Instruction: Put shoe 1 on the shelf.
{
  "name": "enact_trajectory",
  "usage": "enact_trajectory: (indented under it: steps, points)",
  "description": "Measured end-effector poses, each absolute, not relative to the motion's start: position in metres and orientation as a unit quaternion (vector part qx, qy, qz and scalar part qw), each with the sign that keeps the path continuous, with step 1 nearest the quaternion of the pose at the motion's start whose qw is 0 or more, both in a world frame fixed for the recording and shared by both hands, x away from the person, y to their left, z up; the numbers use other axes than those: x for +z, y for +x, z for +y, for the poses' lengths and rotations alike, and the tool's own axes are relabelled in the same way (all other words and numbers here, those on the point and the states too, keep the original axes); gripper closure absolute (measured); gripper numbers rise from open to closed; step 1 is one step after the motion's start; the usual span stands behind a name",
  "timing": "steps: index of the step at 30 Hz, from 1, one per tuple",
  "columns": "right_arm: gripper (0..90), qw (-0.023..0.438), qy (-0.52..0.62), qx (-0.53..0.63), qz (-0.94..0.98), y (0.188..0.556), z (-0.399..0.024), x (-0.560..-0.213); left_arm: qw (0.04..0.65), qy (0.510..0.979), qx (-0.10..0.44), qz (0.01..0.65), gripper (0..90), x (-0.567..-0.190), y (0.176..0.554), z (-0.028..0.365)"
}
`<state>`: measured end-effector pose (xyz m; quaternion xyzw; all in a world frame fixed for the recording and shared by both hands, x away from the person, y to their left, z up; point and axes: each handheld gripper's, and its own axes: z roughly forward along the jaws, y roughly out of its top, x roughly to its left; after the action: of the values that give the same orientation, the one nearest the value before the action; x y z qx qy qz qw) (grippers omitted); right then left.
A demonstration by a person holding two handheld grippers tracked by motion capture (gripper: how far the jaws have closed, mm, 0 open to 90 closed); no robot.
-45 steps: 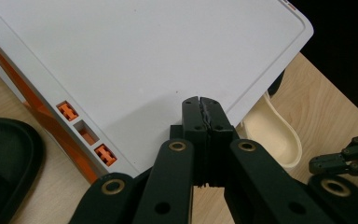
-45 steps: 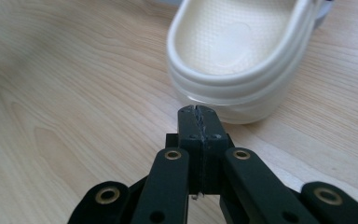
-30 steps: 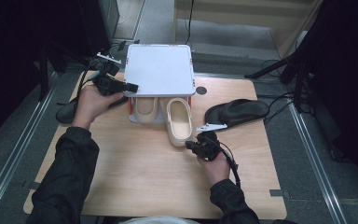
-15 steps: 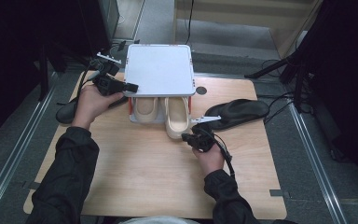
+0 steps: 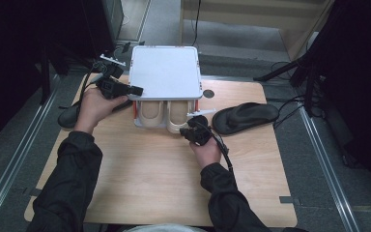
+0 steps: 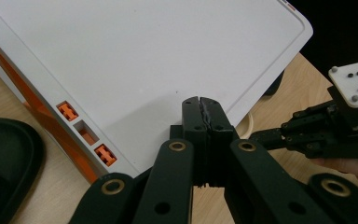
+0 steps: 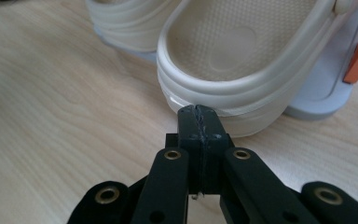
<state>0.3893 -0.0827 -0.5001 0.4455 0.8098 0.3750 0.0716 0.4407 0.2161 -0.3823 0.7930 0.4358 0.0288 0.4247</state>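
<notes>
Closed right gripper (image 7: 198, 112), holding nothing, nose against the heel of the right cream clog (image 7: 242, 60), half tucked under a white rack (image 5: 164, 72) on the wooden desk (image 5: 140, 169). Risk, probably: smooth rounded foam heel slipping sideways off the narrow tip, or skewing against its twin. Left gripper (image 6: 200, 105) closed, empty, resting on the rack's matte plastic top.

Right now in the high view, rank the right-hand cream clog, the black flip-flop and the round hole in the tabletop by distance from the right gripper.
1. Right-hand cream clog: directly ahead of the right gripper, under the white rack.
2. Black flip-flop: to its right.
3. Round hole: farther back, beside the rack's corner.
</notes>
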Motion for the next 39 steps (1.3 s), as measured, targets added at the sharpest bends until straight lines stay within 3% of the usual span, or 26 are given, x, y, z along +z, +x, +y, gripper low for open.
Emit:
enact_trajectory:
  steps: [19, 22, 31, 39]
  points:
    - [89.2, 0.073, 0.444, 0.374, 0.811, 0.397, -0.077, -0.497, 0.423, 0.794, 0.038, 0.436, 85.7, -0.381, 0.440, 0.216]
    - [86.3, 0.066, 0.439, 0.384, 0.809, 0.388, -0.085, -0.493, 0.423, 0.793, 0.035, 0.438, 80.5, -0.380, 0.439, 0.217]
    - [71.4, 0.064, 0.407, 0.428, 0.804, 0.354, -0.125, -0.475, 0.416, 0.787, 0.065, 0.452, 47.2, -0.367, 0.422, 0.225]
    - [55.2, 0.050, 0.383, 0.468, 0.795, 0.337, -0.150, -0.471, 0.425, 0.774, 0.086, 0.462, 40.3, -0.364, 0.404, 0.245]
